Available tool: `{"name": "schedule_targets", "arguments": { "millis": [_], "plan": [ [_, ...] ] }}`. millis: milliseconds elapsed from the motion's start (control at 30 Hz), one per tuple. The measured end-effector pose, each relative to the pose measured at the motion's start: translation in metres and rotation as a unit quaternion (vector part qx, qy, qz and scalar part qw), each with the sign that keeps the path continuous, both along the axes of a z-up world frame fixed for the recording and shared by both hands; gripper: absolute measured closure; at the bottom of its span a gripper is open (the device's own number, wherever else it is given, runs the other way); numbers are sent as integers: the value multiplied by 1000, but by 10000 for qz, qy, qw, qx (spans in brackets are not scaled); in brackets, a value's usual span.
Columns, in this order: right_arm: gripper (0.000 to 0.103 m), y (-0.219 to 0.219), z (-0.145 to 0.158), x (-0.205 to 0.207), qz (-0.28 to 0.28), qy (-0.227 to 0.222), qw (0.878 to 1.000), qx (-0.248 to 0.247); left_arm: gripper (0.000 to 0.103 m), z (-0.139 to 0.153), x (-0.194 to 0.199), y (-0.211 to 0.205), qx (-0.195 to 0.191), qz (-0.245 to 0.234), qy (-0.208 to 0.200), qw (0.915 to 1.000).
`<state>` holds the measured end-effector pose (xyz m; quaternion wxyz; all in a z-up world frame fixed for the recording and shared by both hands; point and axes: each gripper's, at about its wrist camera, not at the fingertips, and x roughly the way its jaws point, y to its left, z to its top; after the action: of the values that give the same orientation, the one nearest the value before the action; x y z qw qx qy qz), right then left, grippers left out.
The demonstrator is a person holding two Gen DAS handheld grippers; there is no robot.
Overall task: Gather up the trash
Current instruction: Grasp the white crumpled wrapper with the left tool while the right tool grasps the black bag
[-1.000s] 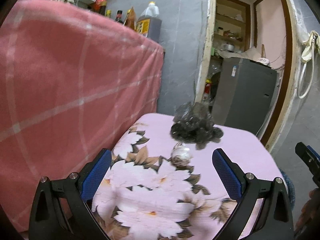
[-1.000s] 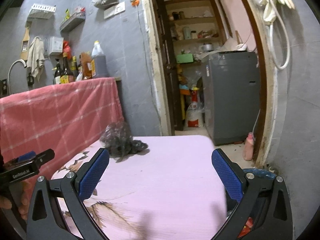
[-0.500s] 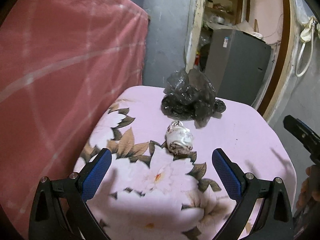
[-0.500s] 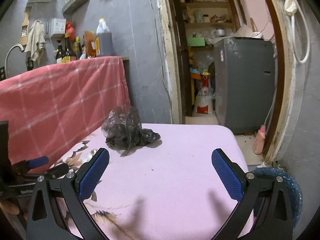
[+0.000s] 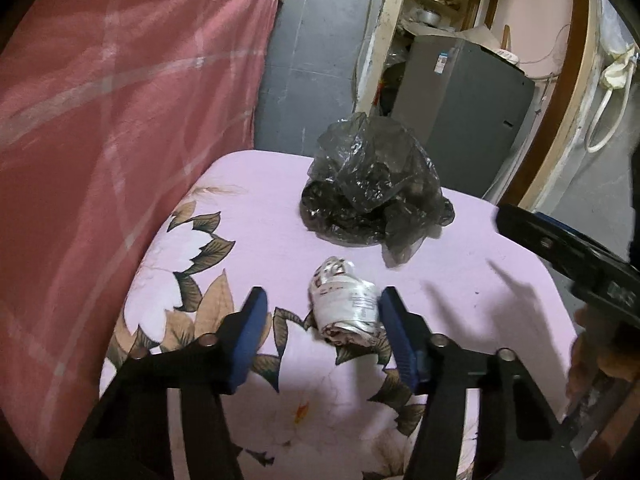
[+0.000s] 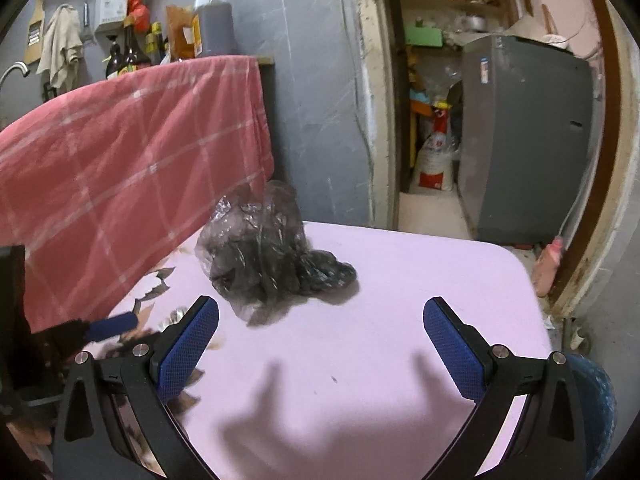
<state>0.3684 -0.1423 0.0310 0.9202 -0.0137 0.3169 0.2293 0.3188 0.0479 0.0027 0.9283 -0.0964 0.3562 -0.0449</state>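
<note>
Straddling crumpled wrapper (image 5: 345, 307), left tool (image 5: 320, 322) half-closed (wrapper touching right finger); right tool (image 6: 320, 334) wide.

Crumpled glossy grey plastic bag (image 5: 374, 184), thin and translucent, scrunched shiny white printed wrapper (image 5: 346, 306), matt pink floral cloth cover (image 5: 460, 280), red checked woven cloth (image 6: 120, 148), textured blue rubbery pads (image 6: 188, 346) on matt black plastic fingers

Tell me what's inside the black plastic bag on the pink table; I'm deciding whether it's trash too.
The crumpled black plastic bag is partly see-through, but only dark, wrinkled folds show. Whatever it holds is hidden. It lies on the pink tablecloth, apart from both tongs.
</note>
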Motion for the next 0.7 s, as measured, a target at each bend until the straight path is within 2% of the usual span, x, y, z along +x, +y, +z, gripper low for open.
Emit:
{"name": "schedule_targets", "arguments": {
  "millis": [100, 333, 467, 633, 700],
  "plan": [
    [0, 11, -2, 17, 65, 152, 9999, 19, 72, 3, 2, 3, 7, -34, 15, 10000],
    [0, 31, -12, 57, 179, 525, 9985, -44, 72, 6, 13, 18, -7, 131, -6, 9999],
    [0, 38, -28, 81, 145, 969, 9952, -83, 72, 2, 18, 27, -92, 187, 149, 9997],
    [0, 39, -40, 91, 53, 1156, 9930, -220, 72, -2, 16, 29, -232, 96, 216, 9995],
    [4, 38, -44, 91, 56, 1192, 9925, -251, 72, -1, 14, 28, -256, 25, 229, 9994]
  ]
}}
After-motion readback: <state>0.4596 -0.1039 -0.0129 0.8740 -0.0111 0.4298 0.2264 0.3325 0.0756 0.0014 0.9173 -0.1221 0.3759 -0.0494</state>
